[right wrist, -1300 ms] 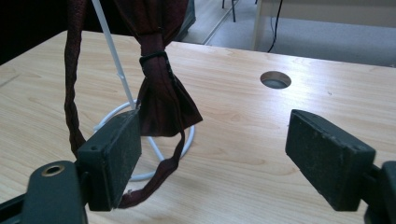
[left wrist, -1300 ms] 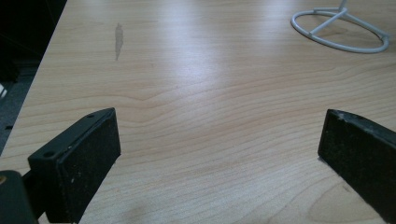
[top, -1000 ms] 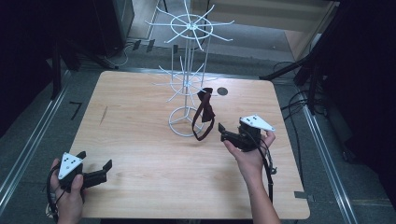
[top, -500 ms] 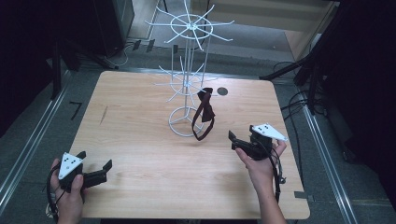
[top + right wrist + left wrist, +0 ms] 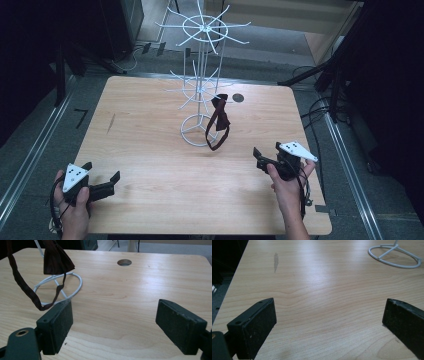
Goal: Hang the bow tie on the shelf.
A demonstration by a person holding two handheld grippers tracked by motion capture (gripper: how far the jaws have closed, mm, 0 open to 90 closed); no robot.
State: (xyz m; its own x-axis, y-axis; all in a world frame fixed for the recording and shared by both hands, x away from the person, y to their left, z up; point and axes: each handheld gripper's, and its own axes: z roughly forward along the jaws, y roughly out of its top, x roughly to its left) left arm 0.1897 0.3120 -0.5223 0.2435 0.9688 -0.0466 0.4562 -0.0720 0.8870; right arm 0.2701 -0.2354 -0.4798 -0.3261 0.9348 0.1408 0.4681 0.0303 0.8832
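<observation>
So the wooden table (image 5: 150,130) is taking up most of the scene, and a white wire rack (image 5: 201,85) is standing toward its far middle. A dark red bow tie (image 5: 218,121) is hanging off one of the rack's lower hooks, its strap looping down just above the rack's ring base. The right gripper (image 5: 260,157) is hovering near the front right, jaws spread apart, holding nothing, pointing toward the tie. The left gripper (image 5: 107,182) is sitting near the front left corner, jaws wide apart too, well away from the rack.

Lab-like room, wooden table (image 5: 150,150), floor cables (image 5: 320,107), dark surroundings
</observation>
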